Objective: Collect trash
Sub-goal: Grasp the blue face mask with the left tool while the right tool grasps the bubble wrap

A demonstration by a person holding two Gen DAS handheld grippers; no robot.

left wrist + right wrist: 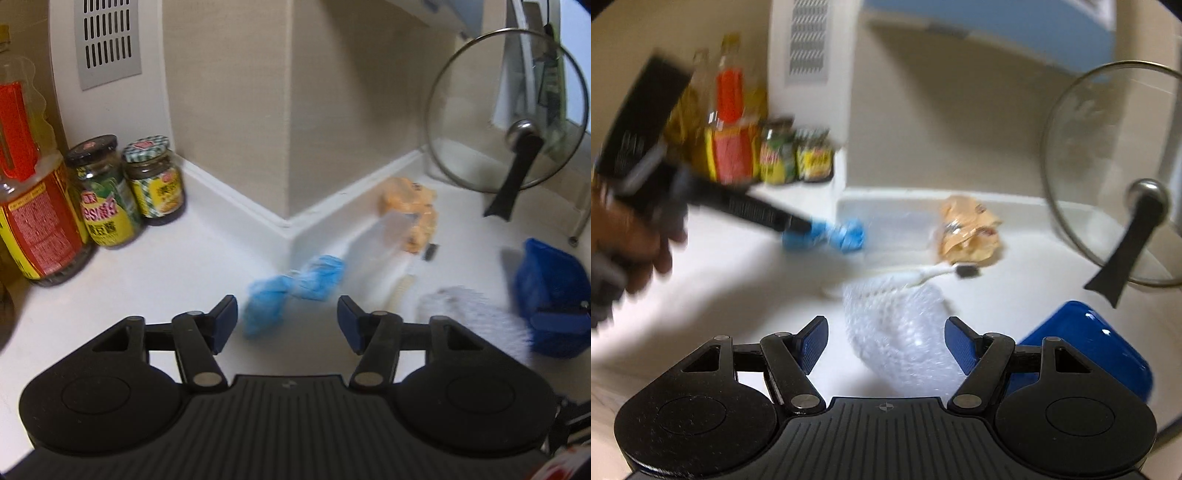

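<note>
Left gripper [287, 320] sat nearest the lens in the left wrist view: blue-padded fingers [226, 316] spread wide, holding nothing. Crumpled light-blue plastic wrapper [291, 290] lay on the white countertop [147, 273] just ahead of the gap, long axis running from near-left to far-right toward the wall corner. Whether the fingertips touched it could not be told through blur.

Right gripper [886, 341] likewise stood wide apart and empty. Between and just beyond its fingers lay a crumpled clear bubble-wrap sheet [901, 332]; contact with the pads could not be told.

Right wrist view alone showed the left gripper [798, 229] from the side, the person's hand [631, 243] on it, its tip at the blue wrapper [846, 234]. It also showed a white toothbrush with dark bristles [938, 272], lying across the far edge of the bubble wrap, head pointing right. In the left view the bubble wrap [476, 314] appeared only as a blurred patch at right.

Beyond these, an orange crumpled snack bag [413, 214] rested near the wall. Blue plastic bin [550, 295] stood at far right, beside the bubble wrap. Glass pan lid with black handle [506, 122] leaned upright behind it. Left view showed clearly two small sauce jars [125, 184] and a large oil bottle with red label [33, 192] against the wall at left.
</note>
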